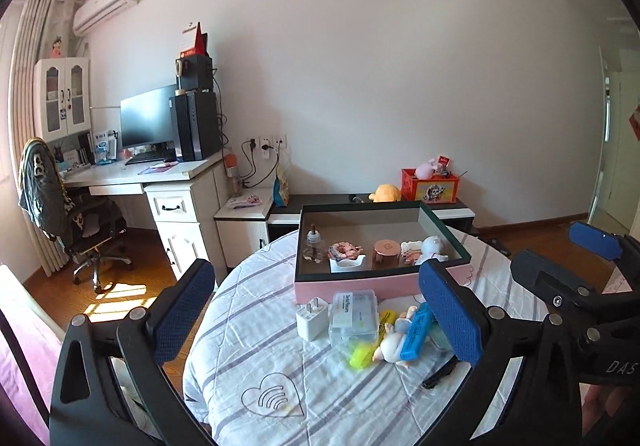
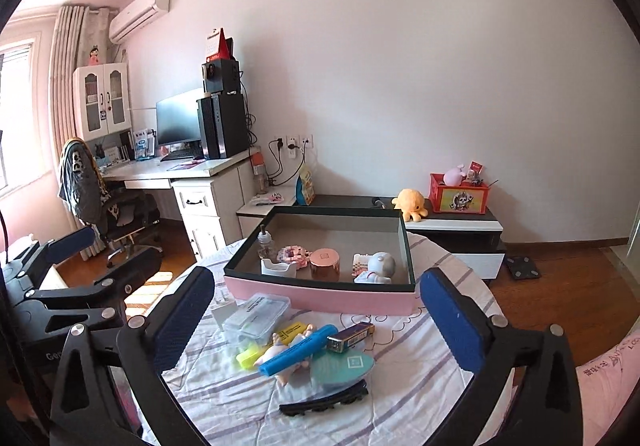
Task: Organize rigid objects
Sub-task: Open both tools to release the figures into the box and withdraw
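A pink box (image 1: 360, 288) with a dark rim stands on the round table (image 1: 256, 374). It holds a glass bottle (image 1: 312, 248), a rose-gold jar (image 1: 386, 254) and a white figurine (image 1: 432, 246). In front of it lie a white charger (image 1: 310, 320), a clear case (image 1: 354, 312), a blue tube (image 2: 298, 350), a small doll (image 1: 390, 348), a gold-edged box (image 2: 350, 336) and a black clip (image 2: 324, 400). My left gripper (image 1: 316, 282) is open above the pile with nothing between its fingers. My right gripper (image 2: 318, 282) is open too, also with nothing in it.
The table wears a striped white cloth and drops off to a wooden floor (image 1: 132, 282). A desk with a monitor (image 1: 148, 121) and an office chair (image 1: 84, 230) stand at the left. Behind the table, a low cabinet (image 2: 452, 230) carries a yellow plush (image 2: 412, 201) and a red crate (image 2: 460, 197).
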The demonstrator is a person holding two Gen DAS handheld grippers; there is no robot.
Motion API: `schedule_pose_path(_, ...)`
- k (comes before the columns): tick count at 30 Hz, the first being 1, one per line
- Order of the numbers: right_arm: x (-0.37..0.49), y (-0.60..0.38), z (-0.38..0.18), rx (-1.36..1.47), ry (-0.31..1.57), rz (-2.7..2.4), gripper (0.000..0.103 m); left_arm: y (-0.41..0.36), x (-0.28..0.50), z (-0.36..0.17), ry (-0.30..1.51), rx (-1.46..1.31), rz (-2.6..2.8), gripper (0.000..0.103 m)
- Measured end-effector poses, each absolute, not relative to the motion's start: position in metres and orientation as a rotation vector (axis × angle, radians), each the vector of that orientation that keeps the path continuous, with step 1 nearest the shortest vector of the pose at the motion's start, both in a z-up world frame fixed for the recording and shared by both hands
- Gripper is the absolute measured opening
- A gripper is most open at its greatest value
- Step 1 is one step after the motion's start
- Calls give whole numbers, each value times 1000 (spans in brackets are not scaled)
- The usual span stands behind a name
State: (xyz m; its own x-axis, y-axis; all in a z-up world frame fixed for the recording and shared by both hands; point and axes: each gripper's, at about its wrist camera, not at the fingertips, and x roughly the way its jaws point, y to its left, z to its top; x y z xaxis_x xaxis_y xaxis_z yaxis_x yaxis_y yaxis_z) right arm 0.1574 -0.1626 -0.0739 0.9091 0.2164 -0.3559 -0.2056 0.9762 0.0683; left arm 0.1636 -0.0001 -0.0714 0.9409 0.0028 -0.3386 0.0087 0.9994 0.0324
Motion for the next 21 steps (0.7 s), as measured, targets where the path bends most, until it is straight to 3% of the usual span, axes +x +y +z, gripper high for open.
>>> schedule_pose_path(10,80,-162,-55,13,280,171,103,0,94,-54,252,22,14,103)
schedule_pose_path(21,57,-157,-47,-7,246,171,103,3,70,-49,213,14,37,103)
